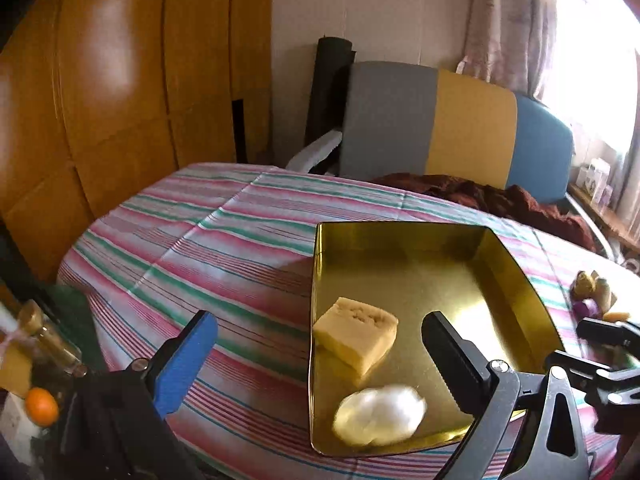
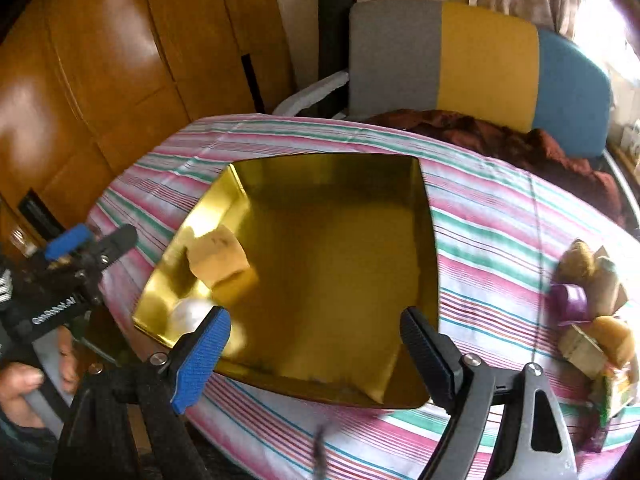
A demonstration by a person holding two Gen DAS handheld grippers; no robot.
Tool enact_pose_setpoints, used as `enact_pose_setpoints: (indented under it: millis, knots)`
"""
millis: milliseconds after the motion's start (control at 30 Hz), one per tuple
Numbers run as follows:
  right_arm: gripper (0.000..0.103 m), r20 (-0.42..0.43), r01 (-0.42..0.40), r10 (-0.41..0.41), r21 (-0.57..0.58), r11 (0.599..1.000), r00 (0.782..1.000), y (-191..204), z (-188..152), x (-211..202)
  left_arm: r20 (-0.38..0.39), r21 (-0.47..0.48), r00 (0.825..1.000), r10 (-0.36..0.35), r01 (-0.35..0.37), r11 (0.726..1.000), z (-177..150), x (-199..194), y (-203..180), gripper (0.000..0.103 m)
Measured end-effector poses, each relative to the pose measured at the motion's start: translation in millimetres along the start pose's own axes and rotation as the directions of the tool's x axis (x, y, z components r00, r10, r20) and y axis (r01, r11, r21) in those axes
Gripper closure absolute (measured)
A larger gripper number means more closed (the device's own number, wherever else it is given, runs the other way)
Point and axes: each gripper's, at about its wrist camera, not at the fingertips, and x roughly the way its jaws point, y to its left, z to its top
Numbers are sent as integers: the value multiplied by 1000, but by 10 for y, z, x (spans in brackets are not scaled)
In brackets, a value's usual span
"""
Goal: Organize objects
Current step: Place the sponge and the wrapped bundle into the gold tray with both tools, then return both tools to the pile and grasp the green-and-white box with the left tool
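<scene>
Tray is set on the striped cloth, long axis running away from the cameras; cheese and cotton ball lie inside. Left gripper and right gripper are held open, empty.

Glossy gold metal tray on striped cloth — behind, lacquered wood wardrobe, shiny.

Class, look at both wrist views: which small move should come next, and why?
Probably swing the right gripper, open and empty, toward the small items heaped on the striped tablecloth to its right. The shiny gold metal tray holds only a yellow sponge block and a white cotton ball.
</scene>
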Motion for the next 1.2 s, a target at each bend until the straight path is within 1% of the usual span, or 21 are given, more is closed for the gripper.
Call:
enact_pose_setpoints:
  millis: [33, 133, 267, 433, 567, 733, 867, 1067, 1200]
  knots:
    - [15, 10, 12, -12, -1, 1000, 1000, 26, 5, -11, -1, 12, 1000, 7, -7, 1000, -7, -11, -37, 0]
    - [14, 66, 82, -81, -11, 997, 995, 41, -12, -84, 0, 33, 1000, 1, -1, 999, -55, -54, -140, 0]
    - [14, 95, 113, -112, -12, 993, 989, 42, -14, -131, -10, 57, 1000, -3, 4, 998, -98, -65, -257, 0]
    - [14, 123, 148, -146, -5, 989, 982, 31, -53, -194, -23, 37, 1000, -7, 8, 999, -140, -92, -311, 0]
    - [14, 123, 166, -165, 7, 986, 979, -11, -100, -202, -32, 17, 999, -14, 14, 1000, -179, -108, -337, 0]
    - [14, 118, 180, -183, 37, 983, 976, -106, -151, -205, -32, 22, 999, -21, 22, 1000, -201, -126, -387, 0]
    - [14, 109, 190, -196, 64, 980, 974, -206, -193, -212, -32, 45, 999, -32, 33, 998, -222, -134, -469, 0]
    - [14, 90, 201, -211, 110, 973, 973, -376, -254, -217, -64, 74, 996, -69, 73, 995, -269, -80, -609, 0]
    - [14, 83, 205, -217, 130, 970, 973, -459, -290, -218, -83, 91, 993, -79, 87, 992, -311, -50, -683, 0]
